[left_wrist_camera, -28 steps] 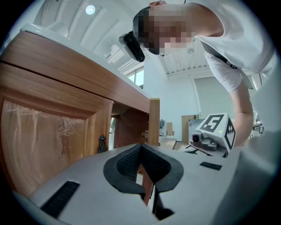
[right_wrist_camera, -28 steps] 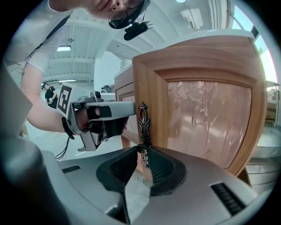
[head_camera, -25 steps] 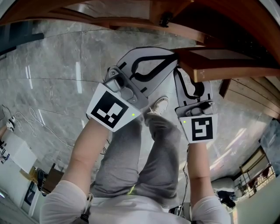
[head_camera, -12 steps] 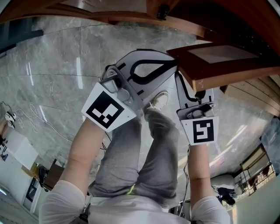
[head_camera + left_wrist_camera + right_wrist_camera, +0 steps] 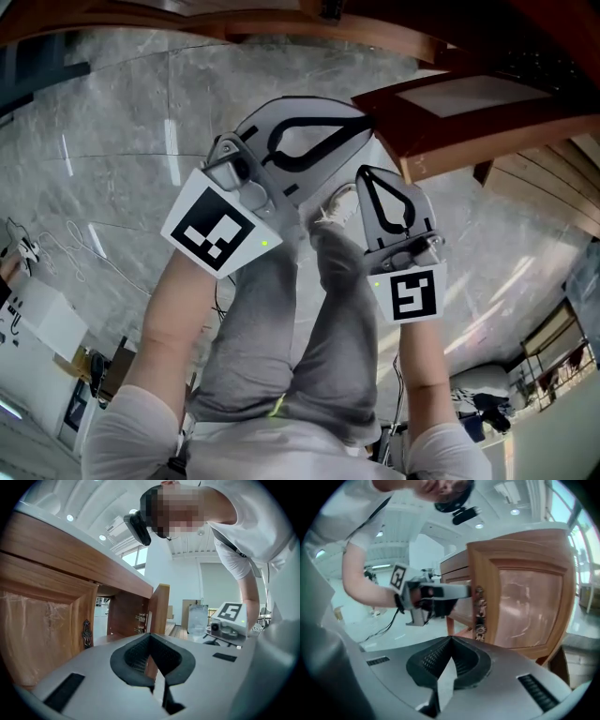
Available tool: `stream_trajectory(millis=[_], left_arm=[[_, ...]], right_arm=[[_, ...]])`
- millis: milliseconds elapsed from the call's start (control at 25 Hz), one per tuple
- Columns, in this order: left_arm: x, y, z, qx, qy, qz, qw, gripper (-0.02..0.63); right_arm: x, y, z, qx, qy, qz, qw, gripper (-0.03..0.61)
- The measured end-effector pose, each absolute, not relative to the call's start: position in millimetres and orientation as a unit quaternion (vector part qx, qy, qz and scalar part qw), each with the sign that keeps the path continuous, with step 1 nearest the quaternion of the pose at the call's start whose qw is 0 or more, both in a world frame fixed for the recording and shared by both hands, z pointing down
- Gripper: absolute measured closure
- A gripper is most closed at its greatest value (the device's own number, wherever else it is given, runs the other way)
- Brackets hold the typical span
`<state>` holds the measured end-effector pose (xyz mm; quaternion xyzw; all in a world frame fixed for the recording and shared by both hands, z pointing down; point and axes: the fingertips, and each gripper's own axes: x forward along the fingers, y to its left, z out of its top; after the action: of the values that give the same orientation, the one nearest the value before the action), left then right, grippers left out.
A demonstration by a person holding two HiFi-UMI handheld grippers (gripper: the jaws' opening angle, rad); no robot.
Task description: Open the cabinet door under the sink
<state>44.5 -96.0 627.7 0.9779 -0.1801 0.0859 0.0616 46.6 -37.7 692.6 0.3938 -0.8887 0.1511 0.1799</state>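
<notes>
Reddish-brown wooden cabinet door with a pale film-covered panel (image 5: 469,94) stands swung out from the cabinet at the upper right of the head view. It is wider open than it was a second ago, and its ornate metal handle (image 5: 479,613) faces the right gripper's camera. Its twin, the closed wooden door (image 5: 42,620), sits flush at the left of the left gripper view, beside the dark cabinet interior (image 5: 124,616), whose hinges are now exposed. The left gripper (image 5: 150,635), jaws pressed together on nothing, is held up at the open door's free edge; whether it touches the wood cannot be told. The right gripper (image 5: 451,639), likewise clenched and empty, has drawn back from under the door's lower edge. It now hangs clear of the door, above the person's grey trousers (image 5: 309,319) and the grey marble floor (image 5: 112,169). With the opening laid bare and one gripper already retreating, the job looks all but finished; at most a last nudge wider would remain.
</notes>
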Motion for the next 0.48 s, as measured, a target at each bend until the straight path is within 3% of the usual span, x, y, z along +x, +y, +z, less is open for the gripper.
stream_trajectory(millis=[80, 240, 480], left_arm=[[44.6, -96.6, 627.4, 0.978, -0.175, 0.089, 0.063, 0.609], [51.0, -92.9, 626.3, 0.98, -0.164, 0.091, 0.062, 0.611], [62.0, -79.3, 624.1, 0.983, -0.136, 0.104, 0.066, 0.611]], right_arm=[[41.7, -29.7, 701.3, 0.372, -0.893, 0.143, 0.207, 0.546], [64.7, -54.1, 680.6, 0.432, -0.875, 0.151, 0.155, 0.546], [75.8, -49.4, 662.0, 0.456, -0.867, 0.15, 0.136, 0.546]])
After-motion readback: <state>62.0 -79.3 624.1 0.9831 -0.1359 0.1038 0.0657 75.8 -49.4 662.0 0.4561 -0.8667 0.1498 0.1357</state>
